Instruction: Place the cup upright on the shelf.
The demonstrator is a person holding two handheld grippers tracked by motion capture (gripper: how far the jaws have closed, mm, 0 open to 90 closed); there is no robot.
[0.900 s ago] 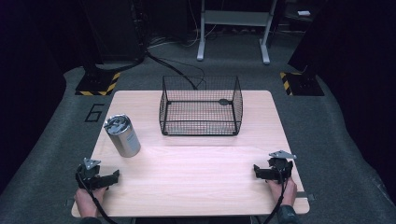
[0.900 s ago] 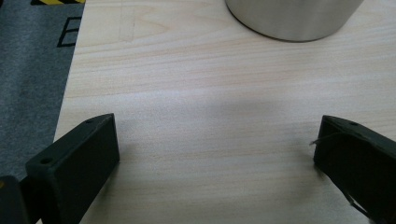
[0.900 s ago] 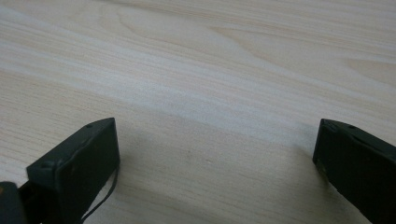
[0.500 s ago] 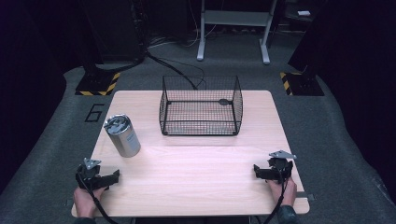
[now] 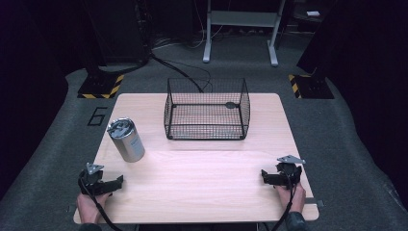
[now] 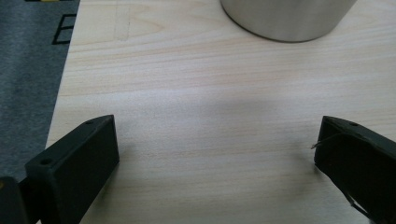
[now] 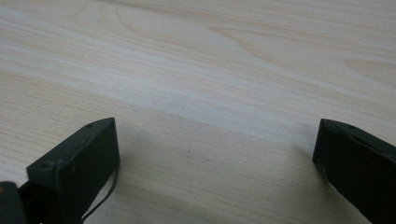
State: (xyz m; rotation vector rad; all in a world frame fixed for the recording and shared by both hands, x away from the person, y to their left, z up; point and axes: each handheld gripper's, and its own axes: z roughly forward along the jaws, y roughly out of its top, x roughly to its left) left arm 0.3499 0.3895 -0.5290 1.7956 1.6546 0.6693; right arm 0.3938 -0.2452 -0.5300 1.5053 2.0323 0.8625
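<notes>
The can (image 5: 126, 140) stands upright near the left edge of the desk (image 5: 202, 187), about halfway along it, with its lid up and its long axis vertical. The left gripper (image 5: 115, 183) rests at the near-left corner, and the can lies just ahead of it, toward the far edge and a little inward. In the left gripper view the can's rounded steel base (image 6: 287, 18) sits at the top, ahead of the jaws and slightly off to their right, with bare wood between. This gripper's jaws are spread wide and hold nothing.

The right gripper (image 5: 266, 177) lies near the near-right corner, well apart from the can, with most of the desk's width between them. Its jaws are also spread wide and empty, with plain wood grain (image 7: 210, 93) in front of them. The left gripper is clearly the nearer one, so a reach for the can would probably fall to it: forward and a touch inward, closing across the can's upright side.

The basket (image 5: 207, 109) stands at the middle of the far edge, to the right of the can and apart from it.

Compared with the earlier frames nothing has shifted: both grippers, the can and the basket sit where they were.
</notes>
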